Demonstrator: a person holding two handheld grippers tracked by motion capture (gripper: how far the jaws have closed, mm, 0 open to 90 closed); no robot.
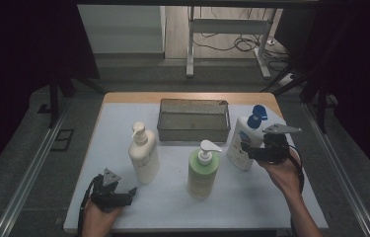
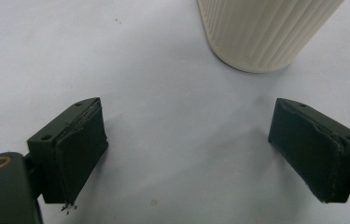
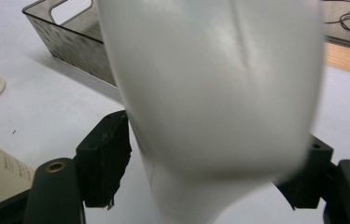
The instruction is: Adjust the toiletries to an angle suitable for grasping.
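Note:
A white bottle with a blue flip cap (image 1: 240, 140) stands at the right of the table, leaning a little. My right gripper (image 1: 247, 149) is shut on its lower body; in the right gripper view the bottle (image 3: 210, 84) looms blurred between the jaws of that gripper (image 3: 210, 163). A cream pump bottle (image 1: 144, 158) stands left of centre, a green pump bottle (image 1: 203, 173) at the middle. My left gripper (image 1: 129, 193) rests low near the front left, open, with nothing between the jaws. In the left gripper view, that gripper (image 2: 189, 144) points at the cream bottle's ribbed base (image 2: 266, 32).
A dark mesh basket (image 1: 194, 133) sits at the back centre, also seen as the basket (image 3: 70, 42) in the right gripper view. A white cloth (image 1: 251, 202) covers the wooden table. Dark curtains flank both sides; a metal frame and cables lie beyond.

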